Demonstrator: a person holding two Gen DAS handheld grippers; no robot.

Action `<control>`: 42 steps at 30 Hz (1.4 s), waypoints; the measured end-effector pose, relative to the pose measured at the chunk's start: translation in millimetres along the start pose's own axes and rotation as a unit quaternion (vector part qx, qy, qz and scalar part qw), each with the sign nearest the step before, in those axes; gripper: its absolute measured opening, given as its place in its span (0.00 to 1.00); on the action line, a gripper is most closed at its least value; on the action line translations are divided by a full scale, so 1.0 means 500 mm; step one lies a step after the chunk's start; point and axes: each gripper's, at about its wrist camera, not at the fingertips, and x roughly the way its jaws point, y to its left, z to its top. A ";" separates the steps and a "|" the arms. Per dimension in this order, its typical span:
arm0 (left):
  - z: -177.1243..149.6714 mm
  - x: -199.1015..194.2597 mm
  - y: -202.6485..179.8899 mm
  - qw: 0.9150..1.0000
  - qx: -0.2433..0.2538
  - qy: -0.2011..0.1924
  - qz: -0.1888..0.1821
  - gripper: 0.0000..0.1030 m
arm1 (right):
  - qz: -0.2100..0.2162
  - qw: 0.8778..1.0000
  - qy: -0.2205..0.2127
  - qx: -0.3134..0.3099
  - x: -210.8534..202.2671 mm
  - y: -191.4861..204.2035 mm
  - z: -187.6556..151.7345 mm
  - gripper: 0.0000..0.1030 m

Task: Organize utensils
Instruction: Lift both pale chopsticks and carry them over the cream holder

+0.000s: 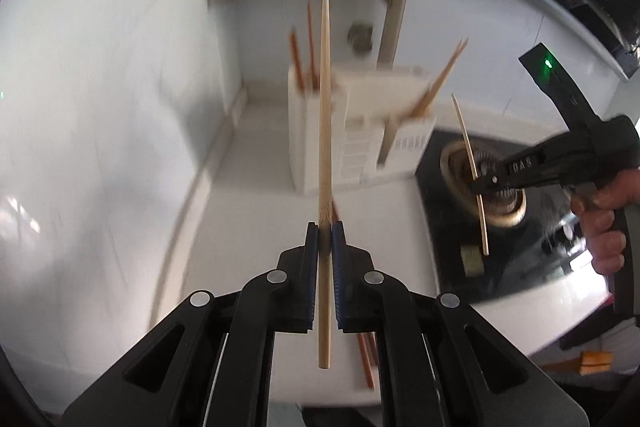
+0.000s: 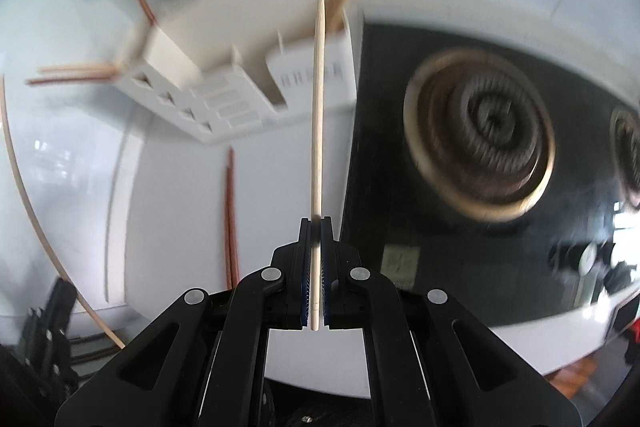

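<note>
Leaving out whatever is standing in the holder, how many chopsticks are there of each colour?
Light chopsticks: 2, one in the left gripper, one in the right gripper.
Reddish-brown chopsticks: 2, lying on the counter.
Total: 4.

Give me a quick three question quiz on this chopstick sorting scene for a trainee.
1. True or false: both grippers are empty.
2. What lies flat on the white counter? A) dark red chopsticks B) a spoon C) a fork
3. What stands behind the pale chopstick in the left wrist view?

Key:
1. False. The left gripper and the right gripper each clamp a pale chopstick.
2. A
3. The white utensil holder.
</note>
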 end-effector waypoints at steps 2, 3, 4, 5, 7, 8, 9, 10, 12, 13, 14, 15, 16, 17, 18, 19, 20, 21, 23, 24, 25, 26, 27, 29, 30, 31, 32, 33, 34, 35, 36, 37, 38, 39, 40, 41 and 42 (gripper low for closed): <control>0.027 0.004 -0.005 1.000 0.008 -0.013 0.008 0.06 | 0.006 1.000 -0.028 -0.014 -0.032 0.003 0.020 0.05; 0.037 0.004 -0.004 1.000 0.005 -0.019 0.009 0.06 | 0.007 0.999 -0.040 -0.018 -0.046 0.004 0.029 0.05; 0.057 0.007 -0.003 1.000 0.001 -0.029 0.012 0.06 | 0.007 0.998 -0.050 -0.023 -0.052 0.007 0.037 0.05; 0.068 0.006 -0.005 0.999 -0.001 -0.035 0.014 0.06 | 0.009 0.997 -0.066 -0.031 -0.068 0.010 0.049 0.05; 0.097 0.007 -0.005 0.999 -0.003 -0.051 0.017 0.06 | 0.010 0.996 -0.084 -0.040 -0.082 0.015 0.060 0.05; 0.112 0.008 -0.004 0.998 -0.008 -0.061 0.014 0.06 | 0.009 0.994 -0.095 -0.047 -0.092 0.018 0.067 0.05; 0.127 0.009 -0.004 0.997 -0.013 -0.069 0.010 0.06 | 0.010 0.993 -0.104 -0.050 -0.101 0.019 0.074 0.05; 0.139 0.008 -0.005 0.997 -0.015 -0.076 0.008 0.06 | 0.012 0.992 -0.114 -0.054 -0.109 0.020 0.081 0.05; 0.169 0.008 -0.006 0.995 -0.022 -0.093 0.004 0.06 | 0.010 0.989 -0.131 -0.062 -0.117 0.028 0.093 0.05; 0.181 0.007 -0.006 0.995 -0.026 -0.100 -0.004 0.06 | 0.010 0.988 -0.139 -0.066 -0.121 0.031 0.098 0.05; 0.195 0.005 -0.006 0.993 -0.032 -0.112 -0.010 0.06 | 0.012 0.987 -0.144 -0.070 -0.125 0.032 0.103 0.05; 0.209 0.001 -0.010 0.991 -0.031 -0.127 -0.010 0.06 | 0.012 0.986 -0.151 -0.075 -0.126 0.033 0.109 0.05; 0.218 0.000 -0.013 0.990 -0.028 -0.135 -0.009 0.06 | 0.011 0.984 -0.159 -0.078 -0.125 0.034 0.116 0.05; 0.231 0.000 -0.016 0.989 -0.028 -0.148 -0.011 0.06 | 0.014 0.983 -0.164 -0.077 -0.127 0.036 0.120 0.05; 0.238 0.001 -0.018 0.988 -0.028 -0.155 -0.012 0.06 | 0.016 0.982 -0.170 -0.079 -0.129 0.039 0.123 0.05; 0.251 0.002 -0.021 0.986 -0.026 -0.163 -0.012 0.06 | 0.017 0.980 -0.179 -0.082 -0.128 0.040 0.128 0.05; 0.262 0.006 -0.024 0.985 -0.024 -0.171 -0.015 0.06 | 0.020 0.979 -0.184 -0.082 -0.128 0.041 0.131 0.05; 0.272 0.011 -0.026 0.984 -0.023 -0.176 -0.017 0.06 | 0.024 0.978 -0.192 -0.083 -0.130 0.042 0.135 0.05; 0.283 0.023 -0.027 0.982 -0.023 -0.185 -0.016 0.06 | 0.032 0.972 -0.215 -0.087 -0.133 0.042 0.142 0.05; 0.288 0.028 -0.027 0.982 -0.023 -0.189 -0.016 0.06 | 0.035 0.969 -0.226 -0.088 -0.134 0.042 0.144 0.05; 0.294 0.038 -0.026 0.981 -0.025 -0.191 -0.017 0.06 | 0.039 0.967 -0.235 -0.088 -0.135 0.040 0.147 0.05; 0.298 0.043 -0.021 0.980 -0.028 -0.194 -0.020 0.06 | 0.046 0.965 -0.245 -0.086 -0.134 0.036 0.152 0.05; 0.303 0.052 -0.016 0.979 -0.035 -0.200 -0.022 0.06 | 0.049 0.962 -0.254 -0.083 -0.133 0.032 0.156 0.05; 0.304 0.060 -0.006 0.977 -0.041 -0.208 -0.027 0.06 | 0.053 0.958 -0.272 -0.074 -0.128 0.021 0.167 0.05; 0.306 0.066 -0.001 0.975 -0.044 -0.215 -0.028 0.06 | 0.055 0.956 -0.279 -0.071 -0.125 0.016 0.172 0.05; 0.307 0.068 0.001 0.974 -0.046 -0.221 -0.030 0.06 | 0.054 0.954 -0.286 -0.069 -0.121 0.012 0.176 0.05; 0.310 0.073 0.006 0.972 -0.050 -0.226 -0.035 0.06 | 0.051 0.953 -0.292 -0.068 -0.113 0.006 0.183 0.05; 0.313 0.079 0.011 0.970 -0.055 -0.232 -0.042 0.06 | 0.053 0.952 -0.295 -0.066 -0.109 0.003 0.185 0.05; 0.315 0.082 0.015 0.969 -0.057 -0.235 -0.046 0.06 | 0.057 0.951 -0.298 -0.064 -0.101 -0.002 0.190 0.05; 0.318 0.090 0.020 0.968 -0.062 -0.238 -0.053 0.06 | 0.060 0.950 -0.300 -0.063 -0.099 -0.004 0.191 0.05; 0.320 0.096 0.023 0.967 -0.066 -0.238 -0.059 0.06 | 0.061 0.948 -0.306 -0.063 -0.095 -0.007 0.191 0.05; 0.322 0.104 0.028 0.966 -0.071 -0.240 -0.066 0.06 | 0.061 0.947 -0.309 -0.064 -0.092 -0.007 0.192 0.05; 0.322 0.111 0.031 0.965 -0.074 -0.243 -0.070 0.06 | 0.060 0.945 -0.315 -0.067 -0.088 -0.006 0.192 0.05; 0.321 0.118 0.034 0.964 -0.076 -0.245 -0.073 0.06 | 0.061 0.943 -0.319 -0.069 -0.083 -0.006 0.191 0.05; 0.320 0.125 0.035 0.964 -0.077 -0.246 -0.074 0.06 | 0.066 0.942 -0.322 -0.071 -0.075 -0.006 0.190 0.05; 0.318 0.133 0.036 0.963 -0.077 -0.247 -0.072 0.06 | 0.069 0.942 -0.322 -0.070 -0.069 -0.007 0.189 0.05; 0.315 0.141 0.037 0.963 -0.076 -0.249 -0.070 0.06 | 0.074 0.942 -0.321 -0.066 -0.062 -0.010 0.188 0.05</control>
